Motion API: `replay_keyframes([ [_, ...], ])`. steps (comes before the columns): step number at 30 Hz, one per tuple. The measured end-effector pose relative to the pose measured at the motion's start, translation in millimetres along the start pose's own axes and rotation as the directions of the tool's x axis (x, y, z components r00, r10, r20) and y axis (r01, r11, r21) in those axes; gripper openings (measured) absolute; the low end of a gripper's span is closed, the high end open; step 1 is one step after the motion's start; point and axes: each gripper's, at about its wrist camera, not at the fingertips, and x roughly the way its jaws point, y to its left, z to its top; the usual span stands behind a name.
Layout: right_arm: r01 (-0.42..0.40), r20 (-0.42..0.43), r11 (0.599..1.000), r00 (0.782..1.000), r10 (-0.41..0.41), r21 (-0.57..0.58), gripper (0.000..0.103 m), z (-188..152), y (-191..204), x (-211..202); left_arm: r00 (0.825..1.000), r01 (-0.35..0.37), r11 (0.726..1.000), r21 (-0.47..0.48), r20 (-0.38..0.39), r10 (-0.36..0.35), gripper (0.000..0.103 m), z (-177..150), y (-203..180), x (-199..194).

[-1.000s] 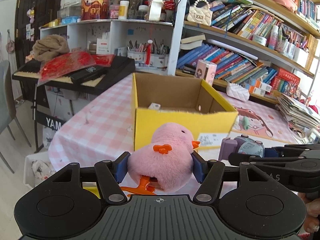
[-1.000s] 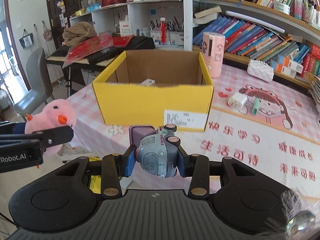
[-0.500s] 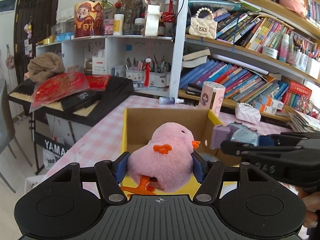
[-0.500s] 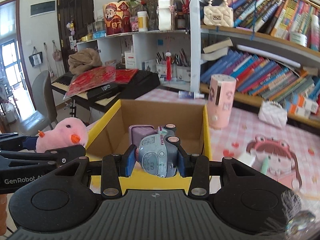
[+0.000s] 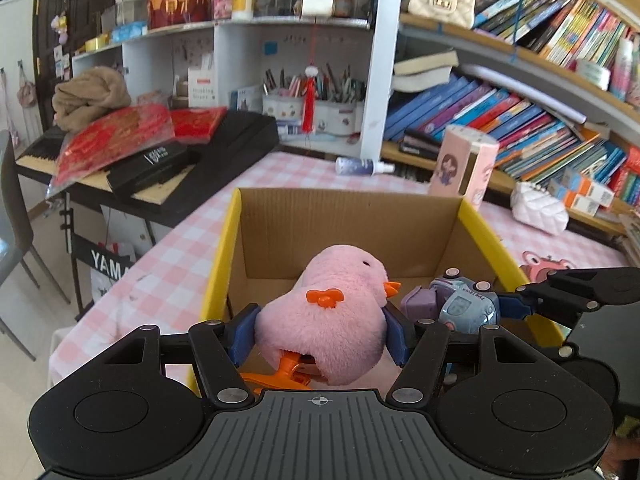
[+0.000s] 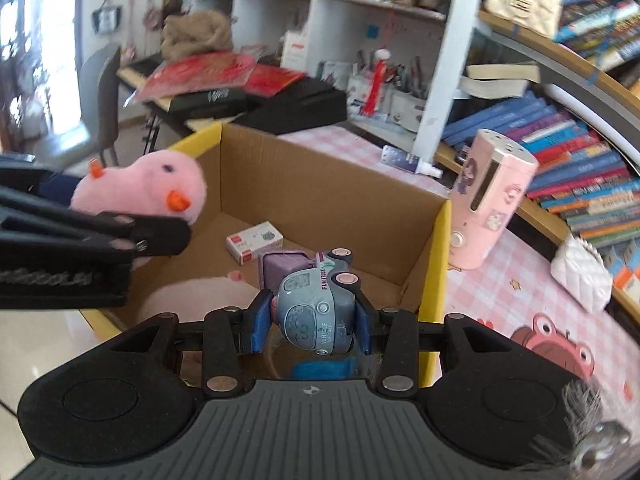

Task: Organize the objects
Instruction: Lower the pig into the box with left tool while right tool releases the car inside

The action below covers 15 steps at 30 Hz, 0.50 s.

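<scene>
My left gripper (image 5: 320, 330) is shut on a pink plush chick (image 5: 332, 312) with orange beak and feet, held over the open yellow cardboard box (image 5: 224, 264). My right gripper (image 6: 310, 324) is shut on a blue-grey toy truck (image 6: 316, 312) with a purple back, also over the box (image 6: 436, 248). The truck (image 5: 460, 308) shows at the right in the left wrist view, the chick (image 6: 148, 188) at the left in the right wrist view. Inside the box lie a small white carton (image 6: 254, 242) and a pink plush (image 6: 200, 296).
The box stands on a pink checked tablecloth (image 5: 172, 256). A pink cylinder case (image 6: 488, 204), a spray bottle (image 6: 408, 160) and a white quilted pouch (image 6: 580, 272) sit behind and right of it. Bookshelves (image 5: 520, 112) line the back. A keyboard stand (image 5: 160, 168) and chair (image 6: 100, 96) are at the left.
Both grippers have moved forward and up from in front of the box to over its open top, each still holding its toy. The box interior now shows.
</scene>
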Motion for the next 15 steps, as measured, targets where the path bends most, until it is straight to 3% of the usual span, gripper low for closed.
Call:
replay_keyframes([
  [7,-0.038,-0.05,0.997,0.998,0.035,-0.066,0.039,2.8,-2.3,20.8,0.997,-0.026,1.0,0.017,-0.069,0.027,0.063,2.8,-6.4,28.9],
  [12,-0.057,-0.085,0.994,0.995,0.049,-0.089,0.039,4.8,-3.1,29.0,0.992,-0.075,0.988,0.132,-0.096,0.088,0.063,0.7,-20.7,41.1],
  [15,-0.056,-0.104,0.993,0.994,0.045,-0.104,0.039,5.9,-2.4,31.9,0.99,-0.082,0.986,0.147,-0.098,0.097,0.063,0.7,-21.8,43.2],
])
